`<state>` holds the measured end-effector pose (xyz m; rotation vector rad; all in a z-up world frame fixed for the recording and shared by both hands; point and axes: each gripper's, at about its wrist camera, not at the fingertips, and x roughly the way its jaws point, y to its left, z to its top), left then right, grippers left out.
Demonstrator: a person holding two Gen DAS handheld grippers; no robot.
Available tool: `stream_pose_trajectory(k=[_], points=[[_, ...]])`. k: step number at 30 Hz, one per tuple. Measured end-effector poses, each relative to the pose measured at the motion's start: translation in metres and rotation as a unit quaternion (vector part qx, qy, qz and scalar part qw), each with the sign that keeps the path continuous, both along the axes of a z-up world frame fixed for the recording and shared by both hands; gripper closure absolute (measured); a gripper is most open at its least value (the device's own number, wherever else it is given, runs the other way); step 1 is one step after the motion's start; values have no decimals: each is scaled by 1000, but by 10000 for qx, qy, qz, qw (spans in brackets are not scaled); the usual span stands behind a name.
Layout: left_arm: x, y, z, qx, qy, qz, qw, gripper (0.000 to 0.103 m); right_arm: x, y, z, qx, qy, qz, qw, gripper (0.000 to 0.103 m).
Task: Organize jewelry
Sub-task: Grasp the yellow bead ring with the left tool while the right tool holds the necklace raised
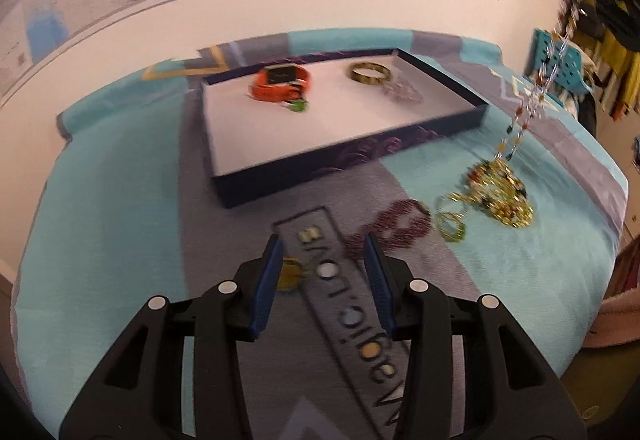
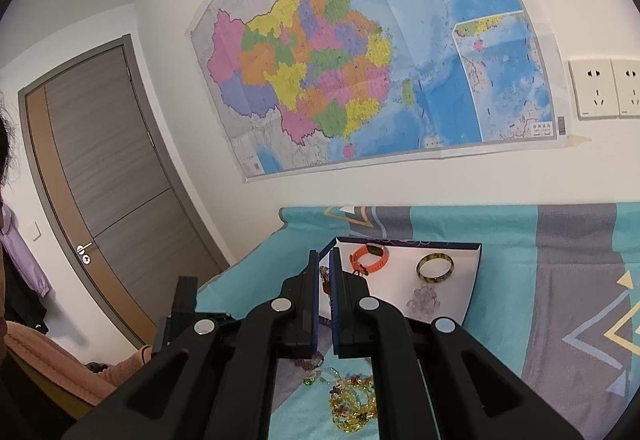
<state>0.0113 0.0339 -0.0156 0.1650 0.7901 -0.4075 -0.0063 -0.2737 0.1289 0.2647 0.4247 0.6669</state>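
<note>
A shallow dark box [image 1: 352, 156] with a white floor is seen on a turquoise and grey cloth [image 1: 120, 224]. Inside it, an orange wristband [image 1: 280, 84] is placed at the far left, a gold bangle [image 1: 370, 73] at the far right, and a pale clear bracelet [image 1: 402, 91] just beside the bangle, at its 5 o'clock.

The left gripper [image 1: 324, 240] is held above the cloth with its blue pads [image 1: 266, 288] wide apart, and nothing is held between them. A small yellow-green piece [image 1: 290, 274] is seen beside its left finger. A dark red bead bracelet [image 1: 394, 226] lies at 2 o'clock from it, with small green rings [image 1: 450, 224] next to that.

The gold beaded necklace [image 1: 500, 192] is heaped on the cloth, at 4 o'clock from the box. One strand of it rises up to the right. The right gripper [image 2: 325, 260] is closed to a narrow gap, and a strand of beads is clamped between its fingers. The heap [image 2: 352, 400] is seen below it.
</note>
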Motion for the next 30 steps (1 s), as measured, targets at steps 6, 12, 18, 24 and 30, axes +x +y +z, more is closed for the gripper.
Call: stream_pose_trajectory(k=[6, 12, 18, 24, 30], points=[[1, 6, -1, 92, 54, 3, 9999, 62, 4, 2, -4, 1, 61, 28, 10000, 100], [9, 7, -15, 129, 367, 124, 9992, 66, 6, 6, -9, -42, 127, 55, 9999, 100], [8, 9, -16, 105, 358, 146, 9992, 83, 10, 9, -11, -42, 168, 75, 9998, 100], [2, 8, -2, -54, 140, 133, 9998, 83, 15, 14, -1, -107, 71, 90, 9999, 100], [7, 3, 25, -243, -175, -4, 9996, 83, 24, 16, 16, -128, -76, 97, 9998, 100]])
